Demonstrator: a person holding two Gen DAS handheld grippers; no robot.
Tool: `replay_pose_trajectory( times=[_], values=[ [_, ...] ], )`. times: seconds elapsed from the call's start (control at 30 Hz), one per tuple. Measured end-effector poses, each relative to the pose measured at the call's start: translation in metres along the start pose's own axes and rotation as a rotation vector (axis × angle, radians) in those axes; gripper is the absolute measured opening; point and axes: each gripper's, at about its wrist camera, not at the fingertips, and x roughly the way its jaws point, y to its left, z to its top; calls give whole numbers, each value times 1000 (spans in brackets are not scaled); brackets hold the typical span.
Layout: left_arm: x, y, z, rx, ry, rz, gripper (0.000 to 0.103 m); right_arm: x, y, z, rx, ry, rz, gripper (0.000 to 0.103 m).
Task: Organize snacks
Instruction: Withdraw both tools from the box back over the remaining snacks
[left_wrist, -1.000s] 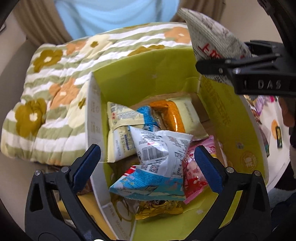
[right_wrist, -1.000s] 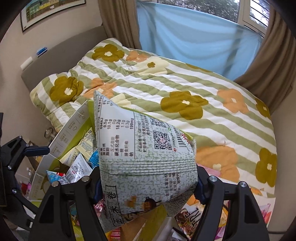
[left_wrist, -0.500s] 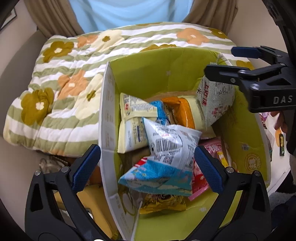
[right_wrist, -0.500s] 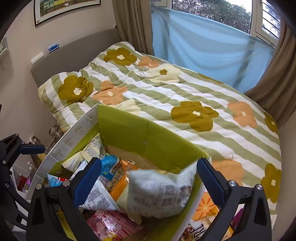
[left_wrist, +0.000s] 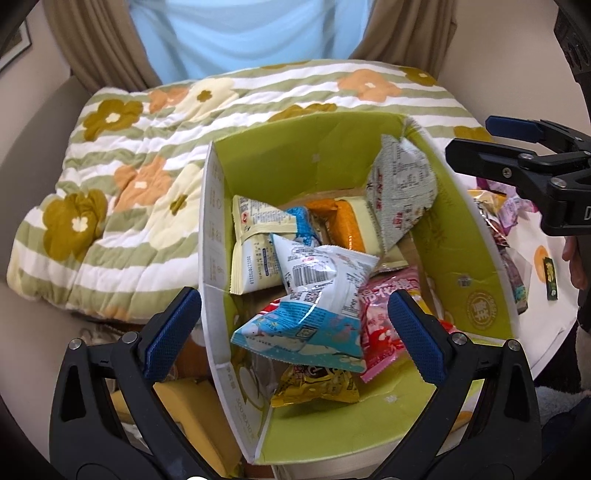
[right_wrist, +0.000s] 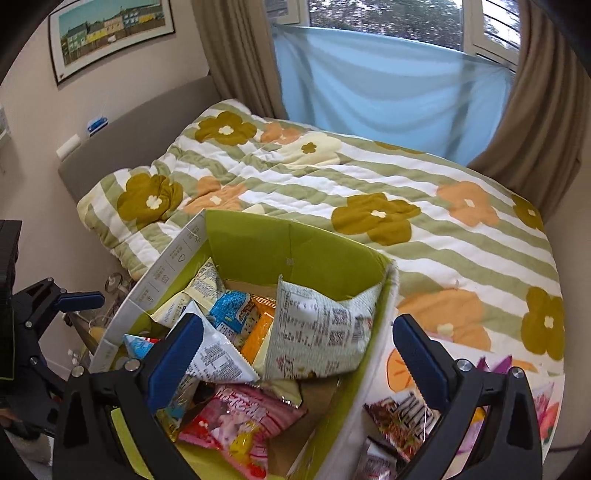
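Note:
A cardboard box with a lime-green inside holds several snack packets. A grey-green patterned bag leans against its far right corner, free of any grip. It also shows in the right wrist view inside the box. My right gripper hangs open above the box's right side with nothing between its pads. It juts in from the right edge of the left wrist view. My left gripper stands open and empty over the near part of the box, above a blue and white bag.
More loose snack packets lie on a white cloth to the right of the box. A bed with a flowered, striped quilt stands just behind it. Yellow items sit low on the box's left.
My right gripper opened and let go of the grey-green bag, which dropped into the box's far right corner. Both grippers have since drawn back and up a little.

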Motion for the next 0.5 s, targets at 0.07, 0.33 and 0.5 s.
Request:
replay_pose_trajectory(
  times=[0.07,0.33,0.5],
  values=[
    [-7,-6,0,12,-17,3,101,-11,-2,-3,24,-12,-2,102],
    [-38,-55,4,36,-89,-10,101,-62,-33,-26,73,-67,-35,102],
    [-49,-109,5,60,-115,-26,101,-100,-69,-52,100,-94,-83,102]
  ],
)
